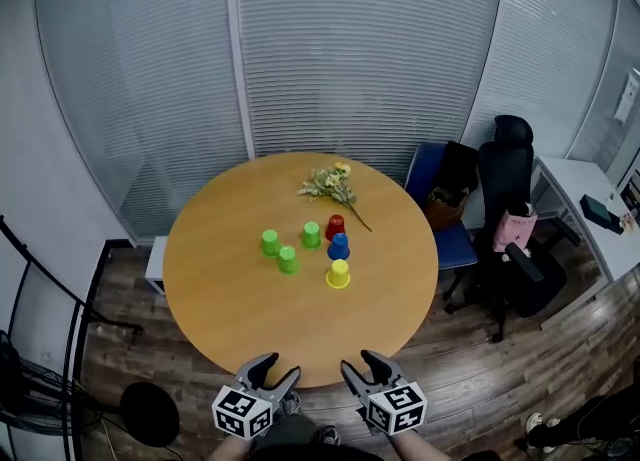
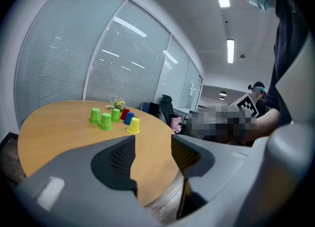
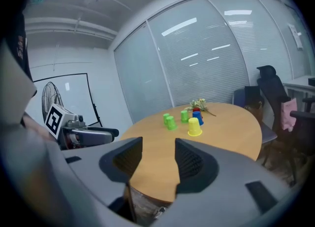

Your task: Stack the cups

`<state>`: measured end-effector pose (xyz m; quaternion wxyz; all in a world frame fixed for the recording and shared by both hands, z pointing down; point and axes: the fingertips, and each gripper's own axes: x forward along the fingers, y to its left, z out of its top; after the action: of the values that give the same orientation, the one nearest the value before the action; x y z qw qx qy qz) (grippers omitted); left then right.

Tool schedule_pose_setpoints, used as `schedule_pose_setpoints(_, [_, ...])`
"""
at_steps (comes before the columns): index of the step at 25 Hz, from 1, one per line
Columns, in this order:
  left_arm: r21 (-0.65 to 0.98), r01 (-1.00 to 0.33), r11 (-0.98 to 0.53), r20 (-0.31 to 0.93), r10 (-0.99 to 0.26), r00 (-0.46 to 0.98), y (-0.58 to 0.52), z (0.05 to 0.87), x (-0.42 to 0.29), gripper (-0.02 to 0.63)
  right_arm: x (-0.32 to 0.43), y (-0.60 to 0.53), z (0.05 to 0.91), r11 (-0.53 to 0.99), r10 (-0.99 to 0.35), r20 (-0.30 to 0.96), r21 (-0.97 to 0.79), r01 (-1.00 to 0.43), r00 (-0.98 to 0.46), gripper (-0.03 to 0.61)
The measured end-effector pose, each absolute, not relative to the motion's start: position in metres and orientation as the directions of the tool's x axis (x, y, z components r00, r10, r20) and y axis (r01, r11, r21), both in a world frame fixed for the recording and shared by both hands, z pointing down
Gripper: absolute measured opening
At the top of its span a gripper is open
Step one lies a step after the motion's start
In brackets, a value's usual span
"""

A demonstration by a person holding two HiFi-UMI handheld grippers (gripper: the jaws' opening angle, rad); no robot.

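While all six cups are sitting upside down and separate on the round wooden table [image 1: 225, 294], stacking is, by the look of it, not yet under way. Positions are given from the yellow cup [image 1: 339, 273], reading left to right.

The left gripper [image 1: 277, 369] is hovering on the near side of the yellow cup and to its left, off the table's edge. Its jaws are standing apart with nothing between them.

Three green cups [image 1: 288, 259] are clustering just left of the yellow cup. Resting mouth down, each is offering a tapered base that a jaw pair could probably close around.

Just beyond the yellow cup the blue cup [image 1: 339, 246] is standing, with the red cup [image 1: 335, 226] right behind it. Farther beyond, a sprig of yellow flowers [image 1: 330, 185] is lying flat, seemingly as decoration.

The right gripper [image 1: 362, 364] is hovering on the near side of the yellow cup, slightly to its right, with its jaws likewise spread and empty. Both tools are pointing toward the cups, likely being held open ready for a first pick, and the yellow cup seems the easiest to reach.

Well right of the yellow cup, off the table, a black office chair [image 1: 512, 239] is standing.
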<state>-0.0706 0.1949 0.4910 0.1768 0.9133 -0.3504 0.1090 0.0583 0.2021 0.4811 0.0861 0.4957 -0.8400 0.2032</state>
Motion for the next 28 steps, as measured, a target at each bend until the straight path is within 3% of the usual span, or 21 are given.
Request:
schedule_pose_setpoints(20, [0.267, -0.528, -0.806, 0.335, -0.436, 0.835, 0.053, 0.506, -0.078, 0.215, 0.035, 0.079, 0.488, 0.277, -0.858, 0.377, -0.231, -0.933, -0.349, 0.183])
schedule_pose_setpoints(28, [0.283, -0.562, -0.777, 0.335, -0.469, 0.817, 0.015, 0.519, -0.077, 0.215, 0.032, 0.049, 0.497, 0.274, -0.857, 0.38, -0.236, -0.932, -0.348, 0.183])
